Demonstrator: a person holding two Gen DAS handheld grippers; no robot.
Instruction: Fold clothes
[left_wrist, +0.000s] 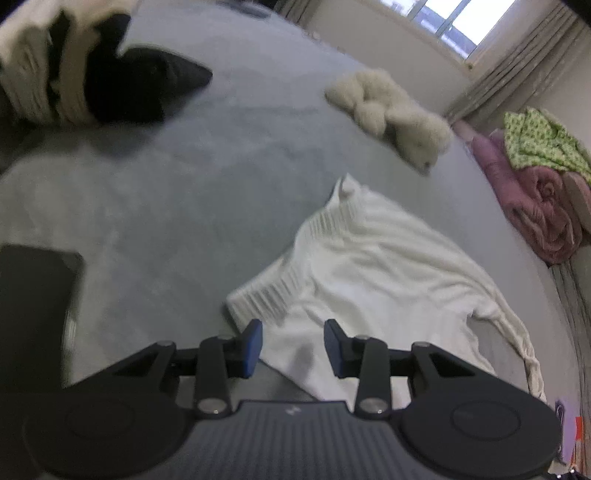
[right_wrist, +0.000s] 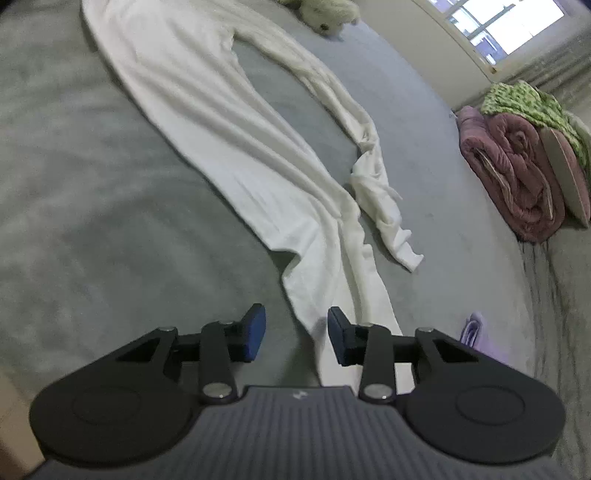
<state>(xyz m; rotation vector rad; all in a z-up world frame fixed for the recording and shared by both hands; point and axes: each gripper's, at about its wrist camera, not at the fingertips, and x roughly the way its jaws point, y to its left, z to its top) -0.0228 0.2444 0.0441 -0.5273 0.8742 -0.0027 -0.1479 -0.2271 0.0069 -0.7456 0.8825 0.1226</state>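
White sweater (left_wrist: 369, 266) spread loosely across the grey bed (left_wrist: 221, 184), ribbed hem (left_wrist: 273, 291) just ahead of the left claw (left_wrist: 293, 349), body running off ahead and to that claw's right. Not flat: rumpled through the middle, one sleeve (right_wrist: 373, 184) trailing in a twisted rope ahead and right of the right claw (right_wrist: 297, 334), another strip of the knit passing under and between that claw's blue pads (right_wrist: 255, 334).

Both claws apart, pads wide, nothing clamped. Left claw poised over a plain edge of the fabric beside the hem; right claw straddling the narrow strip. Whether either pad touches cloth cannot be told.

Likely trouble from here:
- Closing on a single layer only, so the layer beneath stays behind and the fold skews.
- Lifting one end ahead of the other, dragging the loose knit and deepening the creases instead of smoothing them.
- Leaving the twisted sleeve as is, then trapping the twist inside the fold as a lump.
- Pinching the bed cover along with the thin knit, since both lie soft and close together.

Further out: fluffy cream plush toy (left_wrist: 391, 110) well ahead of the left claw, pink quilt (right_wrist: 517, 177) with green cloth (right_wrist: 532, 103) on top far to the right, dark and pale clothes (left_wrist: 74, 74) heaped far ahead-left. A wide sweep of the sweater could catch the toy.
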